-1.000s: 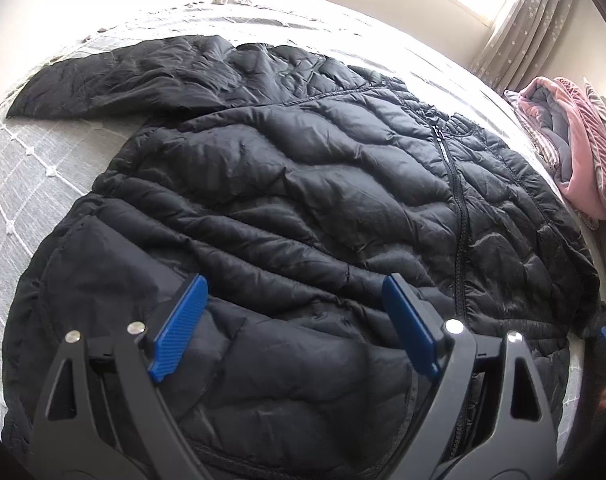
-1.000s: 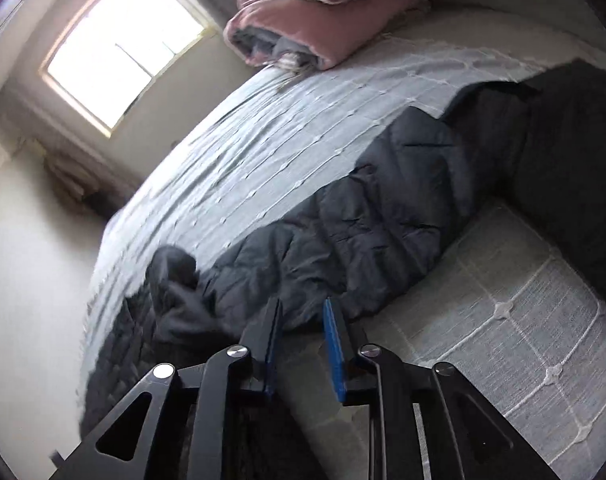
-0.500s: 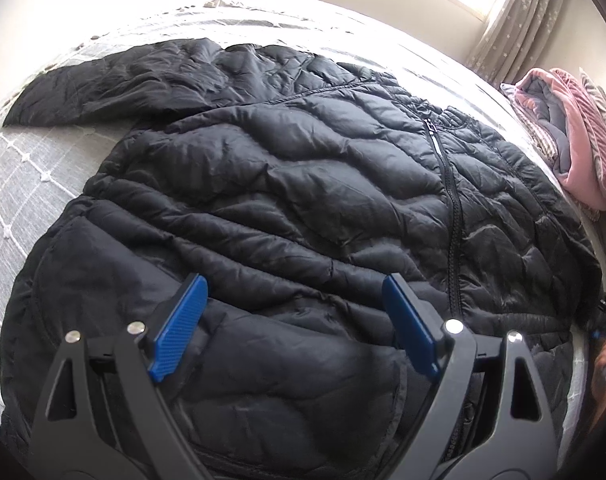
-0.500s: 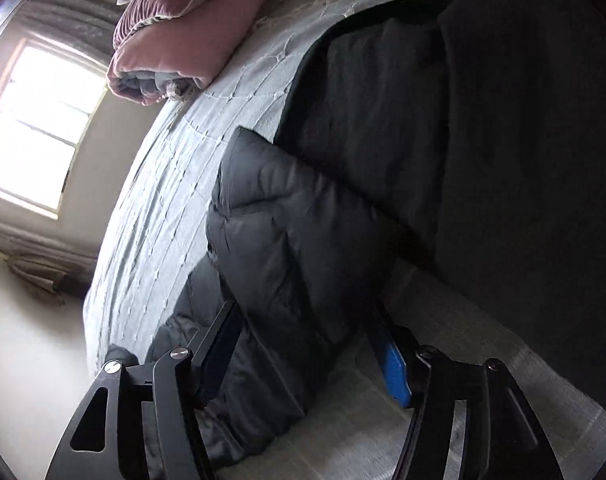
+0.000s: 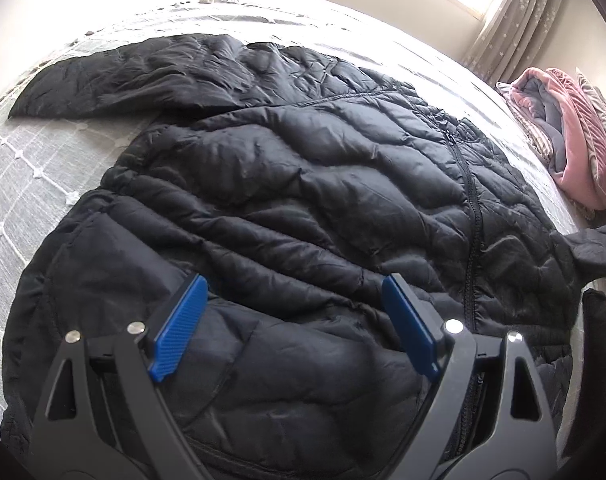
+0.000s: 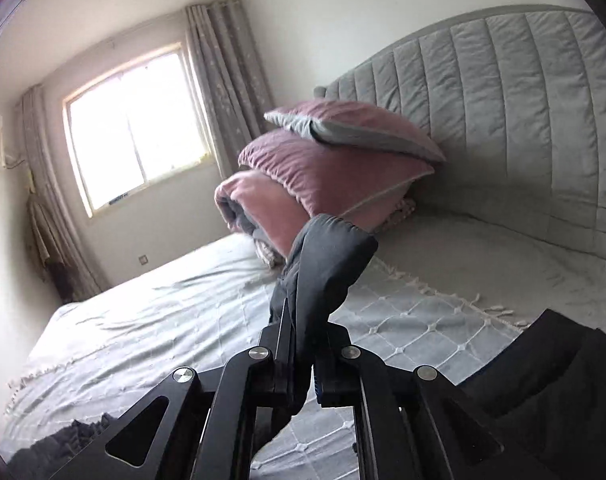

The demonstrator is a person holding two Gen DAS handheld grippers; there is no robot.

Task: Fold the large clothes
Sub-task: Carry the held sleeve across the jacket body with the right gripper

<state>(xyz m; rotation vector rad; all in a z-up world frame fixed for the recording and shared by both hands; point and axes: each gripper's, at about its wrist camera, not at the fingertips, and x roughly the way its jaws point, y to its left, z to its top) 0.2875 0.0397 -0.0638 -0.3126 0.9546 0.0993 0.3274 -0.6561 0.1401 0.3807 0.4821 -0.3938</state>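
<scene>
A black quilted puffer jacket lies flat on the bed, zipper up, one sleeve stretched out at the far left. My left gripper is open and empty, hovering just above the jacket's lower front. My right gripper is shut on the cuff end of the jacket's other sleeve and holds it lifted above the bed. That raised sleeve end also shows at the right edge of the left wrist view.
The bed has a grey-white quilted cover and a grey padded headboard. Pink pillows and a folded pink blanket are stacked by the headboard. A window with grey curtains is on the far wall.
My right gripper has closed on the sleeve and lifted it up off the bed, its view swinging up to the headboard. My left gripper has stayed open over the jacket.
</scene>
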